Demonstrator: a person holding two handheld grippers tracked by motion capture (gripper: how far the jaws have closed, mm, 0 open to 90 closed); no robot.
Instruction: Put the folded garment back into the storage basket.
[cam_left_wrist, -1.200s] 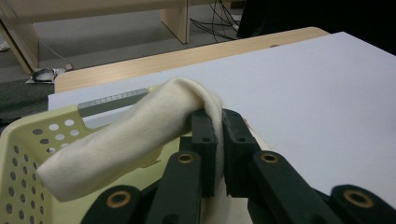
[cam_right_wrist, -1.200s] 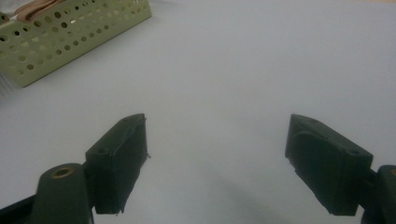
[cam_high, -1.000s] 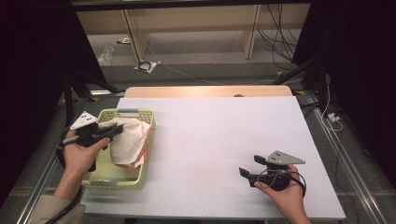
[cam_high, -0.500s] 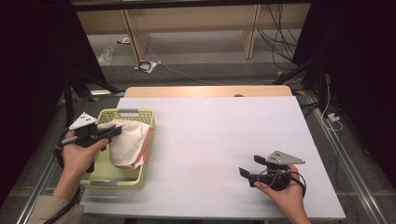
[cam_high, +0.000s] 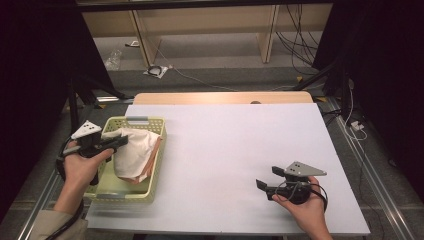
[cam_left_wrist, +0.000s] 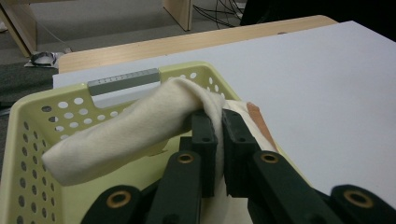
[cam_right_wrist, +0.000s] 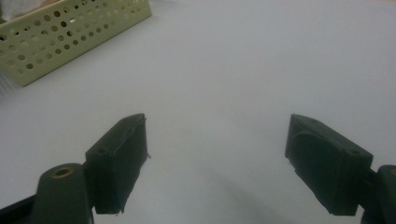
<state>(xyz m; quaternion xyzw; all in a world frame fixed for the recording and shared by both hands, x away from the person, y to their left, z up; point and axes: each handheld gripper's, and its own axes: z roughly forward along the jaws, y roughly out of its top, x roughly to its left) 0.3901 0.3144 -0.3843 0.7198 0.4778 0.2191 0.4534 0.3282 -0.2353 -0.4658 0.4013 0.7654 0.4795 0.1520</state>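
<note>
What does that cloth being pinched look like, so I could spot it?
On the white table, find the pale yellow-green basket at the left edge. The cream cloth lies heaped inside, one fold pinched by the left hand-held gripper; an orange-brown layer shows beneath it.

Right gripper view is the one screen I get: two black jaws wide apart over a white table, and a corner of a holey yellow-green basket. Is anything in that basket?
Observer: Yes, a cream cloth lies bunched in the basket, with a bit of orange fabric at its edge.
Operator: Is anyone touching it?
Observer: The left gripper has its jaws pinched shut on a fold of the cream cloth.
Operator: Is that fold lifted?
Observer: It arches above the basket's rim in the left gripper view.
Operator: And my gripper?
Observer: The right gripper sits open at the table's near right side, well apart from the basket.
</note>
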